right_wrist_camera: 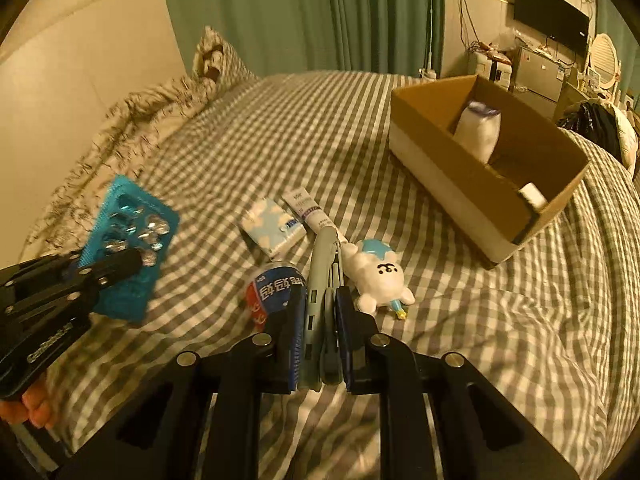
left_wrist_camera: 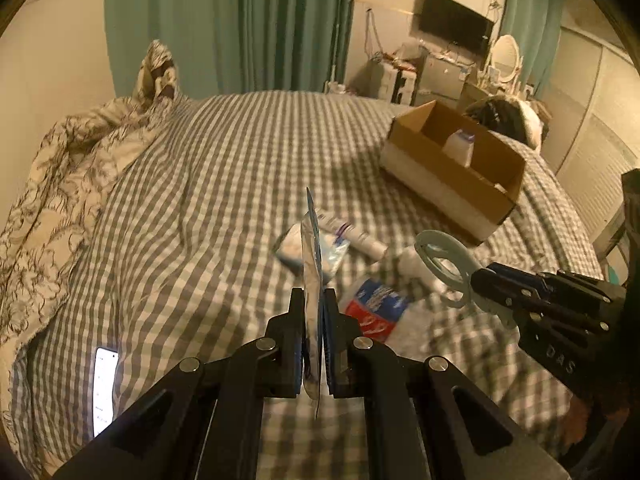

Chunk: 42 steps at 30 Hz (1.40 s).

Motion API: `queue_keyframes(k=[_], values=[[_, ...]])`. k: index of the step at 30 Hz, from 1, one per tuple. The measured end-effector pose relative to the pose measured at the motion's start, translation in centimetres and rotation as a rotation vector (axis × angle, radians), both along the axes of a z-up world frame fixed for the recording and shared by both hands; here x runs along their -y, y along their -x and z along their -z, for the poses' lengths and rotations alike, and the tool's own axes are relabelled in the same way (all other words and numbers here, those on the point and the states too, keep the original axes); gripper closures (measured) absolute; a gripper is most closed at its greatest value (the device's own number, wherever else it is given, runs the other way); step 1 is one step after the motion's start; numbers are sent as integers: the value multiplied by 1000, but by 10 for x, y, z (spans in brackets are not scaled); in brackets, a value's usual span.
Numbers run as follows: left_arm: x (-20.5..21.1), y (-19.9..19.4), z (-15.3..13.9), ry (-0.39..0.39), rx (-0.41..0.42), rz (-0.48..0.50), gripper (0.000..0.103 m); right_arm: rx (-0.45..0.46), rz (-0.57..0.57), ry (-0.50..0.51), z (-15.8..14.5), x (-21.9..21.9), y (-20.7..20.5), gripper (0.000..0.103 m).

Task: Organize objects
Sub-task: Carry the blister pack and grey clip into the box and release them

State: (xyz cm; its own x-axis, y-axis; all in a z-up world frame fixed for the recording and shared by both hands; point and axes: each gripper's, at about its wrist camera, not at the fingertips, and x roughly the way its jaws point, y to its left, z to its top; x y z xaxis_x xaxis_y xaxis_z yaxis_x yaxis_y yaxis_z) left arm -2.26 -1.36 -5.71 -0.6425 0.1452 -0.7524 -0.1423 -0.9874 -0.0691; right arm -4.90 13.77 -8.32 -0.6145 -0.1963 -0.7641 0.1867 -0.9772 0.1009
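My left gripper is shut on a blue blister pack of pills, seen edge-on here and flat in the right wrist view, raised above the bed. My right gripper is shut on pale grey scissors; their ring handles stick out past its tips in the left wrist view. Below them on the checked bedspread lie a tissue pack, a white tube, a white plush toy and a red and blue packet.
An open cardboard box sits on the bed at the far right with a white bottle standing in it. A lit phone lies at the near left. A rumpled patterned duvet lines the left side.
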Motion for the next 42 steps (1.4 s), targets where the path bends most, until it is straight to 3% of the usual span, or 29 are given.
queue_keyframes(k=[10,15,21,30,42], values=[[-66,26,-68,-20,-118,121,95,-180,69,10,-84,-46,-19,88],[-112,57,-102,-39,-170,204,95,-259,124,-17,-125,-82,-5,88],[-166,107,-116,-58,-182,268,95,-315,181,-36,-149,-126,29,88],[-229,187,-85,-41,-126,295,95,-294,225,-65,-130,-175,91,88],[-244,242,-24,16,-51,245,95,-211,235,-10,-68,-197,146,88]])
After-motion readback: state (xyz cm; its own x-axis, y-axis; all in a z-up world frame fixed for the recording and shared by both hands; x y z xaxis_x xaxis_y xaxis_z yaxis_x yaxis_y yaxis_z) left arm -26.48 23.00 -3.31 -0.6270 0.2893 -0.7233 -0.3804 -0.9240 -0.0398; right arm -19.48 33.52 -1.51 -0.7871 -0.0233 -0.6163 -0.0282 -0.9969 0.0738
